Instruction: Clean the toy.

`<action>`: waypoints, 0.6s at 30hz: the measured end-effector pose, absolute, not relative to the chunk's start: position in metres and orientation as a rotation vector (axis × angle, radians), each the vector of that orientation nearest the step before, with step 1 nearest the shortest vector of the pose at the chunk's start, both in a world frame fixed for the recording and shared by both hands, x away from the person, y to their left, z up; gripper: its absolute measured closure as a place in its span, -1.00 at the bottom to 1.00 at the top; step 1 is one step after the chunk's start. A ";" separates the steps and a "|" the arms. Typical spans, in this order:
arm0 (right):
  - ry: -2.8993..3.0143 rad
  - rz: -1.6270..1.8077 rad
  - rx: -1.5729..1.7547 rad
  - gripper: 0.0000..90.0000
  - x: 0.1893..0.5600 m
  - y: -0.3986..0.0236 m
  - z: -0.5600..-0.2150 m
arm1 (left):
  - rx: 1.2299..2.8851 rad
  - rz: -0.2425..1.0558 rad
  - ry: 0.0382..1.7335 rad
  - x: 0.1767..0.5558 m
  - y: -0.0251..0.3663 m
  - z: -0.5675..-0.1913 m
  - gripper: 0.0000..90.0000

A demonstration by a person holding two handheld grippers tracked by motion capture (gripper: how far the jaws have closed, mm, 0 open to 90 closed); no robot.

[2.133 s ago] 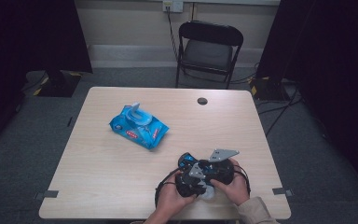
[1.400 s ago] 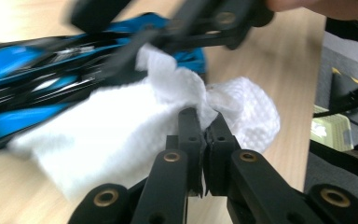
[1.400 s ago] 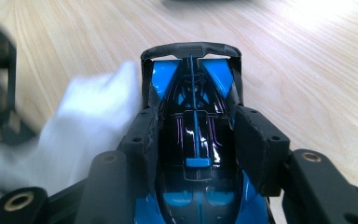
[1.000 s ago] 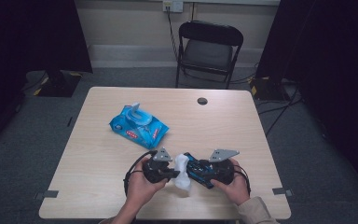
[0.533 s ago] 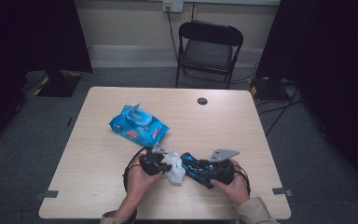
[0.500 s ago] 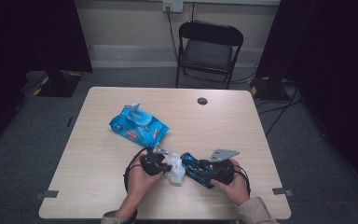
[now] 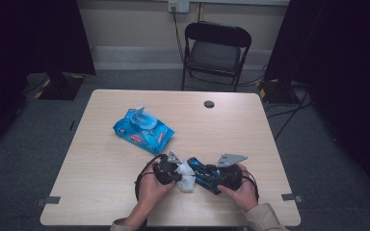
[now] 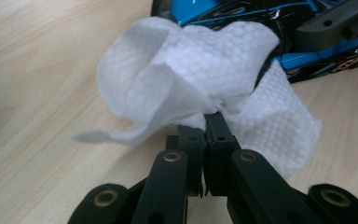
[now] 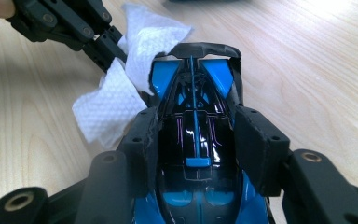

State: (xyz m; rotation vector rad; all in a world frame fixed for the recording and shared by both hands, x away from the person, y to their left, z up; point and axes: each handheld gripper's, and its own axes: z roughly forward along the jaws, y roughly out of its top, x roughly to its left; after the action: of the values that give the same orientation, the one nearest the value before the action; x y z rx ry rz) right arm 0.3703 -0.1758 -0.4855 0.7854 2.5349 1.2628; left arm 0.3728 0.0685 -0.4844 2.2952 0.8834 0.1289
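Near the front edge of the table (image 7: 101, 192), the right gripper (image 9: 193, 135) clamps a blue and black toy car (image 9: 193, 140) by its sides. The left gripper (image 8: 205, 123), jaws pressed together, pinches a white wipe (image 8: 191, 60) against the car's nose. Wiping seems to be the step in hand; next, the wipe likely needs rubbing along the body while the car is kept steady.

From above, the white wipe (image 7: 187, 177) covers the nose of the blue toy car (image 7: 206, 174), and the print on the blue packet (image 7: 142, 129) at ten o'clock is too small to read. In the right gripper view the car's rear runs off the bottom edge.
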 end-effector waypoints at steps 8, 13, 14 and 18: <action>2.535 1.263 0.784 0.14 0.370 -0.176 -0.485 | 2.311 0.119 0.861 0.368 0.064 -0.484 0.95; 2.534 1.263 0.783 0.14 0.370 -0.176 -0.485 | 2.313 0.083 0.833 0.363 0.056 -0.484 0.95; 2.534 1.263 0.784 0.14 0.370 -0.176 -0.485 | 2.313 0.083 0.833 0.363 0.056 -0.484 0.95; 2.532 1.263 0.784 0.14 0.370 -0.176 -0.486 | 2.313 0.049 0.799 0.359 0.043 -0.484 0.95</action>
State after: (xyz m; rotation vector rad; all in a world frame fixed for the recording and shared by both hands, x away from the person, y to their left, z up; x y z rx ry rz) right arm 0.3701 -0.1755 -0.4855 0.7837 2.5322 1.2626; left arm 0.3588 0.0434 -0.4845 2.3126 0.7986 0.0486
